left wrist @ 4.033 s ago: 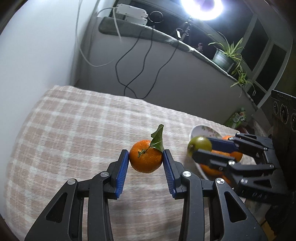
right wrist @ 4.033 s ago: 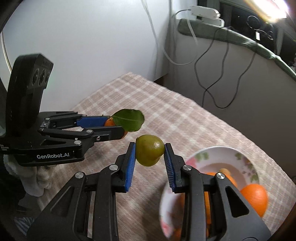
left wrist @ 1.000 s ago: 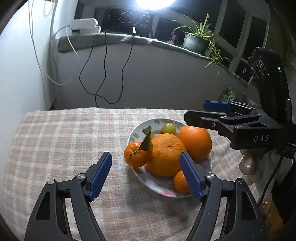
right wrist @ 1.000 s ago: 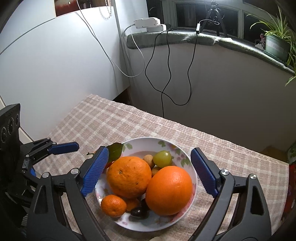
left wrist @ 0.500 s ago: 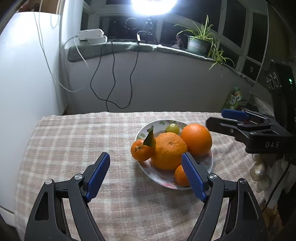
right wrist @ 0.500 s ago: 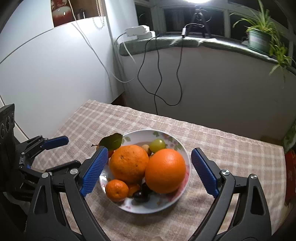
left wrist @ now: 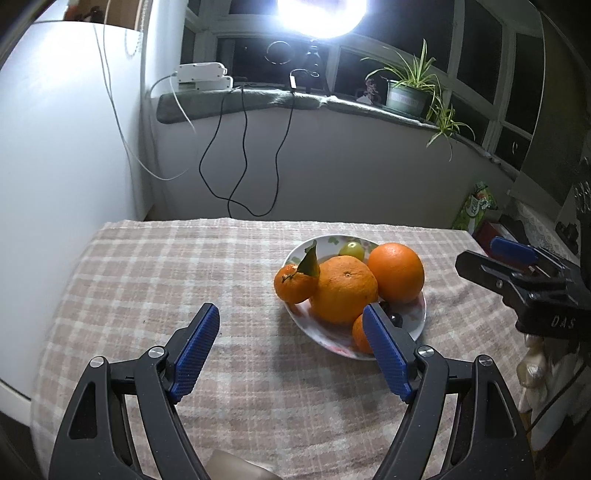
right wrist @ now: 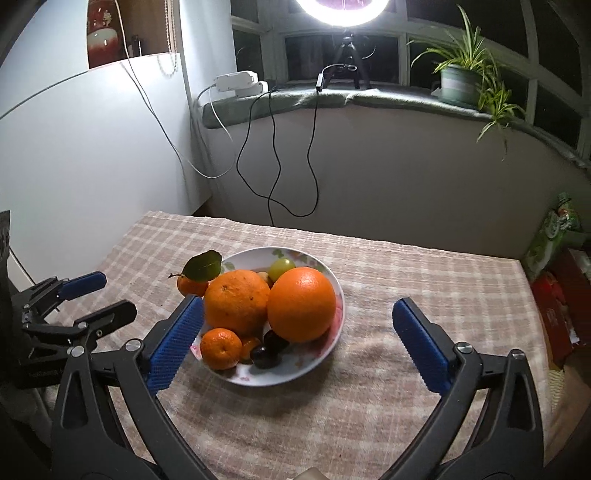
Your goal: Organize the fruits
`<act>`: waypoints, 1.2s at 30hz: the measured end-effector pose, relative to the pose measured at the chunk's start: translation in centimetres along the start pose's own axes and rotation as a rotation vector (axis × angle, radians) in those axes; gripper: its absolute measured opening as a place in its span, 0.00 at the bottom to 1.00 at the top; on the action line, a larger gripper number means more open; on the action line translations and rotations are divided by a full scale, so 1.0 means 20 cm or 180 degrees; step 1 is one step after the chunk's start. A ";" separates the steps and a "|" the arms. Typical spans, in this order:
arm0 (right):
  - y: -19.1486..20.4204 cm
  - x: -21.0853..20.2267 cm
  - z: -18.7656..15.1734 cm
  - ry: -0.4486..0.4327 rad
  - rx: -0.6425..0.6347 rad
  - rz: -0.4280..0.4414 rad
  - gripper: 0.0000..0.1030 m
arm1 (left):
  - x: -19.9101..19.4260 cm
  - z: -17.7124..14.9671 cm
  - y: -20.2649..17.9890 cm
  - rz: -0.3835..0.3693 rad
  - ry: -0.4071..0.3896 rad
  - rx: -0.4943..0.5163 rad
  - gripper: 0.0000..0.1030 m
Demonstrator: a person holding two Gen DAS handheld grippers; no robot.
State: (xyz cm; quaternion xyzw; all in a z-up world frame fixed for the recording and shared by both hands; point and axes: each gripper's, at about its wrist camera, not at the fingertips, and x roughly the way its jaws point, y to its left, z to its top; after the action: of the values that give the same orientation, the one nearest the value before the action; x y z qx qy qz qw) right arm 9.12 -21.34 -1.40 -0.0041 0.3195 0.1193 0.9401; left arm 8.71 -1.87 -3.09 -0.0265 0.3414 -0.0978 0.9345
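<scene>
Bare checked tablecloth [left wrist: 155, 280] is lying open across the left half and the near strip of the table, giving room to pass. The fruit bowl [right wrist: 334, 291], heaped with oranges [right wrist: 301, 304], is blocking the middle. On the right, cloth is running free to the table edge, where a red box [right wrist: 557, 314] is crowding in.

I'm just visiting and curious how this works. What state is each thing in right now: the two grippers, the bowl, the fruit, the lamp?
Left gripper: open, empty.
Right gripper: open, empty.
Bowl: upright on the tablecloth, full of fruit.
Leafy tangerine: resting on the bowl's rim.
Green fruit: in the bowl.
Ring light: on.
</scene>
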 end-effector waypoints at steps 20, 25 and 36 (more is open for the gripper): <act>0.13 -0.17 -0.05 -0.0207 -0.0102 -0.0124 1.00 | -0.11 -0.02 -0.05 0.0038 -0.0107 0.0016 0.78; 0.13 -0.18 -0.05 -0.0203 -0.0093 -0.0119 1.00 | -0.12 -0.03 -0.05 0.0041 -0.0110 -0.0002 0.78; 0.14 -0.19 -0.06 -0.0199 -0.0087 -0.0114 1.00 | -0.13 -0.04 -0.05 0.0048 -0.0117 -0.0018 0.78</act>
State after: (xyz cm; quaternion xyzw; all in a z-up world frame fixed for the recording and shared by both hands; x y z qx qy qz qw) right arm 4.87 -19.53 0.09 -0.0190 0.2881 0.1069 0.9514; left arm 6.13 -2.21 -1.86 -0.0284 0.3245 -0.0893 0.9412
